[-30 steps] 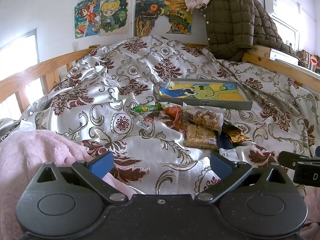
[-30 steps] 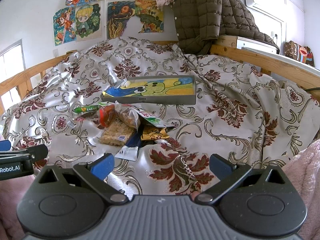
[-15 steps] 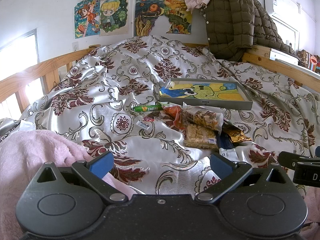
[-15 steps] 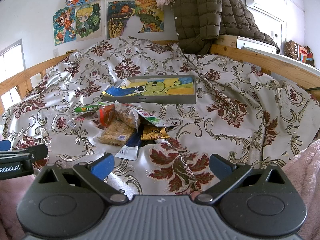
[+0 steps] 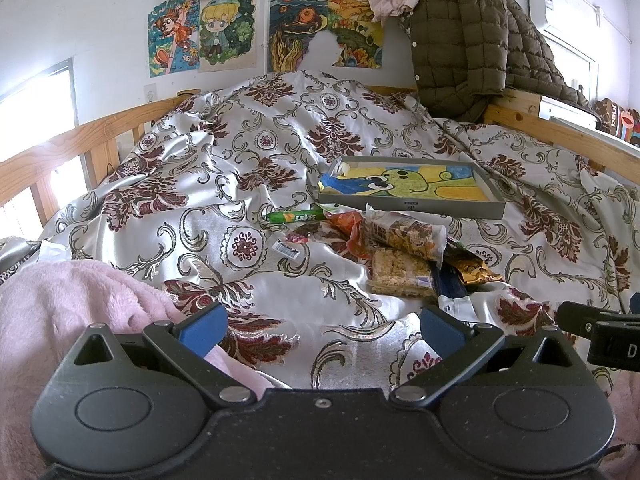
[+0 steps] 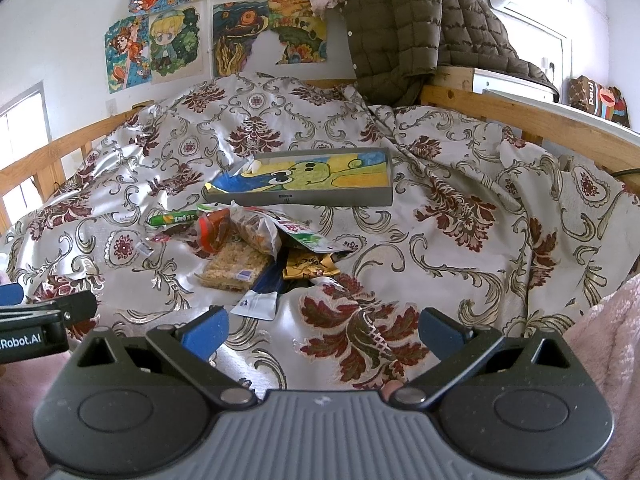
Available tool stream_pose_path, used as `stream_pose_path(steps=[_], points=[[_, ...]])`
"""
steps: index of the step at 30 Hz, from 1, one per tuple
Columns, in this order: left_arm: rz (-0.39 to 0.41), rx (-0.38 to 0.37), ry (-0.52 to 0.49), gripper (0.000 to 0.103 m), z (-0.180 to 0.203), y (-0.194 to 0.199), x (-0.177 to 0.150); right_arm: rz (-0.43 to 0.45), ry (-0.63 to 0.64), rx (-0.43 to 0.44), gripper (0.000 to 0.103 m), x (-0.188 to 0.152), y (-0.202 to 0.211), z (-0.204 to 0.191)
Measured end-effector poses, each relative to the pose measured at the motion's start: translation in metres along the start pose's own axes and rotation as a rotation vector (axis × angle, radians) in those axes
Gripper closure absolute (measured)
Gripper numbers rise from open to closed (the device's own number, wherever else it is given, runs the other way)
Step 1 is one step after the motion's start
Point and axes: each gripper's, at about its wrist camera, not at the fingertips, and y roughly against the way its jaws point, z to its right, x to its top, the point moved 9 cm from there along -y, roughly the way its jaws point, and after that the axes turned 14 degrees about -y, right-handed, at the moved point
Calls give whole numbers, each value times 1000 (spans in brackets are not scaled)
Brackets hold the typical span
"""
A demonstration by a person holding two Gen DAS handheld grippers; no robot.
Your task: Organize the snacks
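Observation:
A heap of snack packets lies on the patterned bed cover: a rice crispy bar (image 5: 402, 274) (image 6: 236, 266), a clear bag of mixed snack (image 5: 406, 234) (image 6: 256, 230), a green tube (image 5: 296, 216) (image 6: 174, 218), a gold packet (image 5: 472, 270) (image 6: 310, 266) and a red-orange packet (image 5: 346, 224) (image 6: 212, 228). A shallow grey tray (image 5: 416, 210) (image 6: 304, 200) with a cartoon lining sits just behind them. My left gripper (image 5: 322, 326) and right gripper (image 6: 324, 326) are both open and empty, held low in front of the heap, apart from it.
A small white wrapper (image 6: 258, 304) lies nearest the right gripper. A barcode scrap (image 5: 286, 248) lies left of the heap. Pink fleece (image 5: 60, 308) lies at the near left. Wooden rails (image 6: 520, 116) edge the bed; a brown jacket (image 5: 472, 40) hangs at the back.

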Motion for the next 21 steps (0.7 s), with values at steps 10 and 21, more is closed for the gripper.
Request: stream_pose_path(steps=[10,21], points=[[0,0,0,1,0,0,0,-1,-1,0,0,0,1,0],[-27,-6,-21,1,5,-5,2,-16,6,-2,0,-2,-1,-2]])
